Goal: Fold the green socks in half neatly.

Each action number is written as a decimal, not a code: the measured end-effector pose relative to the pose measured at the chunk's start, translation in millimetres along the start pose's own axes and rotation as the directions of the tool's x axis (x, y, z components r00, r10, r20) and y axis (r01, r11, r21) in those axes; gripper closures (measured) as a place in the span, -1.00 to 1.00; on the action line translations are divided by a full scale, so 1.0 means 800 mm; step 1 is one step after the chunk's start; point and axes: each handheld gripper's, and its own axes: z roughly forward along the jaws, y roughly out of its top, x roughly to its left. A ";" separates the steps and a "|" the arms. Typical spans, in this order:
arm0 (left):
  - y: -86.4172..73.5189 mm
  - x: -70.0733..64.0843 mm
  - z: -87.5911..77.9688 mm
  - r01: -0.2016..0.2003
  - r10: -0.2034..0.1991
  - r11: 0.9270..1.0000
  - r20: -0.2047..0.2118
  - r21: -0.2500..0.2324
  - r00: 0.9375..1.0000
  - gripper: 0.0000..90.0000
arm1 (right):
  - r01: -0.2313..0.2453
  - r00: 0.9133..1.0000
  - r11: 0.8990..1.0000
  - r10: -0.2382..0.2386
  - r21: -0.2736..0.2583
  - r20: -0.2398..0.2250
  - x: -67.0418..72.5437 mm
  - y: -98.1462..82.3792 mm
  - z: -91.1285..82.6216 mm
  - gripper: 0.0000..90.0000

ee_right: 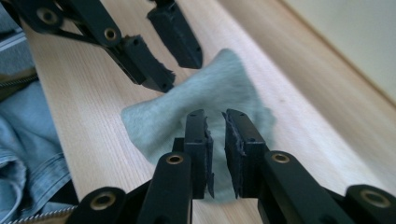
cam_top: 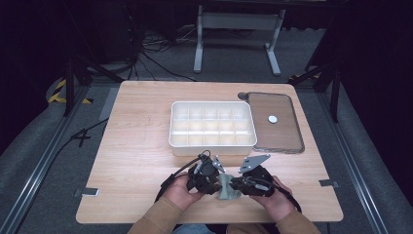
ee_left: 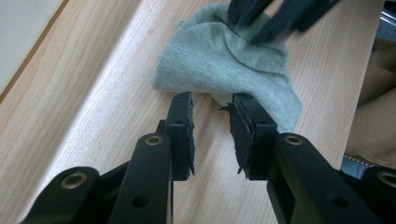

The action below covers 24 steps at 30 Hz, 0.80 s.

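Right now we see a small grey-green knitted cloth lying crumpled on the light wooden table, near its front edge, between both tools. Our left hand-held gripper sits parted just at the cloth's edge, nothing pinched. Our right hand-held gripper hangs slightly apart over the cloth; grip unclear. White compartment tray stays farther back.

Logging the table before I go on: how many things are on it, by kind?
Grey-green sock: 1
White divided tray: 1
Clear lid with white knob: 1
Grippers, left gripper and right gripper, at the sock: 2
Total: 5
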 end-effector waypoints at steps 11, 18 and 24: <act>0.005 -0.002 0.000 -0.010 0.010 1.000 0.017 0.000 1.000 0.55 | 0.006 1.000 0.995 -0.005 0.101 -0.015 -0.015 -0.017 0.002 0.89; 0.010 -0.009 0.004 -0.038 0.038 0.999 0.023 0.000 0.999 0.54 | 0.045 0.999 0.991 -0.042 0.125 -0.026 0.002 -0.012 0.018 0.90; 0.014 -0.019 0.013 -0.096 0.096 0.995 0.017 -0.025 0.995 0.51 | 0.039 0.998 0.994 -0.034 0.099 -0.049 0.004 -0.010 0.026 0.90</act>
